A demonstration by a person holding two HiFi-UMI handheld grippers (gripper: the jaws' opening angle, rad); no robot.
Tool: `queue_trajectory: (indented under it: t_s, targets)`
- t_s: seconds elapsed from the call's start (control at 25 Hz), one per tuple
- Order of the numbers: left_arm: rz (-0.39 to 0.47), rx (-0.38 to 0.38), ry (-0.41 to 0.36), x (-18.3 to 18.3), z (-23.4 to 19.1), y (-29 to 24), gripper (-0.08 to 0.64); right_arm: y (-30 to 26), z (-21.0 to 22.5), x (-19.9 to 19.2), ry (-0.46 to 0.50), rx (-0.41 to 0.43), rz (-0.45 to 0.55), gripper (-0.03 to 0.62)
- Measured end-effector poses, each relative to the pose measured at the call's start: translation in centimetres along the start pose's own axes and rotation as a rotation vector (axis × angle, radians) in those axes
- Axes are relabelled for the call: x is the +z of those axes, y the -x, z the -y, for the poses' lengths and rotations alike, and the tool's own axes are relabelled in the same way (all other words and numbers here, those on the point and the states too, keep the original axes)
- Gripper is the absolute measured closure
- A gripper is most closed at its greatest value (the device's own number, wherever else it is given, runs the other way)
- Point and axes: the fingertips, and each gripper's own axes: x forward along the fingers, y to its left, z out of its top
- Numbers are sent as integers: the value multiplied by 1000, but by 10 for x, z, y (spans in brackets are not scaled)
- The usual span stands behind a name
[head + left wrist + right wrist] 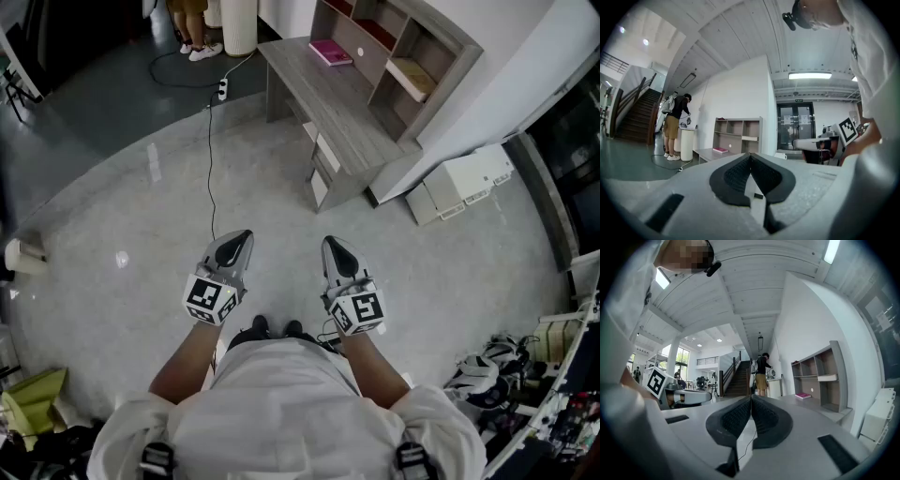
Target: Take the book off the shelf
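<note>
A grey desk (337, 103) carries an open grey shelf unit (412, 52) at the far upper right of the head view. A pale book (410, 77) lies flat in a shelf compartment; the same book (750, 138) (833, 378) shows in both gripper views. A pink book (330, 52) rests on the desk top, also the pink book (720, 150) (803, 395). My left gripper (241, 237) and right gripper (332, 245) are held level in front of my body, well short of the desk. Both are shut and empty.
A black cable (210, 159) runs over the grey floor to a power strip (222, 89). White boxes (459, 183) stand right of the desk. A person (675, 124) stands at a white cylinder (239, 23) beyond the desk. Clutter (487, 370) lies at right; a green thing (33, 398) at lower left.
</note>
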Motion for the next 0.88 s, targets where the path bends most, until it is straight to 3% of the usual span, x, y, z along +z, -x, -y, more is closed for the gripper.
queue_trajectory:
  t_s: [0.28, 0.48, 0.72, 0.88]
  targets:
    - [-30, 4, 69, -20, 36, -1, 549, 40, 24, -2, -10, -15, 9, 575]
    - [-27, -15, 72, -23, 56, -11, 549, 53, 36, 8, -18, -8, 69, 575]
    - [-11, -53, 77, -19, 77, -17, 549, 59, 18, 10, -88, 170, 125, 574]
    - [-1, -48, 80, -14, 82, -14, 549, 58, 17, 10, -111, 196, 110, 574]
